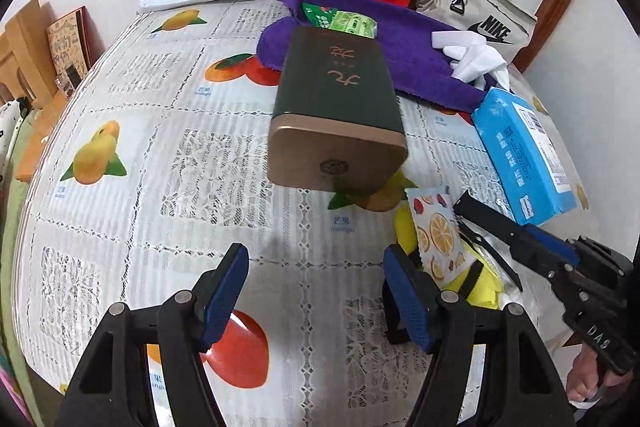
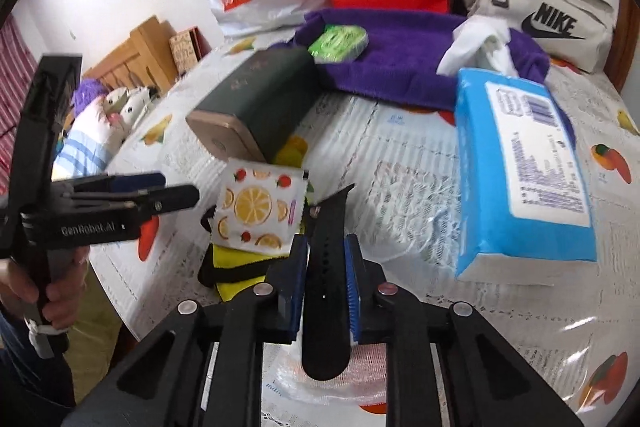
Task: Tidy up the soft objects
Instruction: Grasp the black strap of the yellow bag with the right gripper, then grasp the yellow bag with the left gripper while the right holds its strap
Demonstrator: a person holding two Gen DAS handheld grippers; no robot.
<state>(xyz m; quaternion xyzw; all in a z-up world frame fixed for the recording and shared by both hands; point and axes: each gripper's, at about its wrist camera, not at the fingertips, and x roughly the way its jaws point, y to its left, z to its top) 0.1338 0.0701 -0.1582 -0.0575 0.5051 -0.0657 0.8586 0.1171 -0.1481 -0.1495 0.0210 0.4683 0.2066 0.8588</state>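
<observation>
Strap [image 2: 326, 267], black and bendy, was held tight by the right gripper [image 2: 328, 277]; the left gripper [image 1: 316, 291] was wide open. A spot would be needed next.

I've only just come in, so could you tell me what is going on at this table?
A person is sorting soft items on a table, with a tool in each hand. The right tool is shut on a black strap, held just above the table near a fruit-print packet lying on a yellow pouch. The left tool is open and holds nothing. A purple towel and blue tissue pack lie behind.
</observation>
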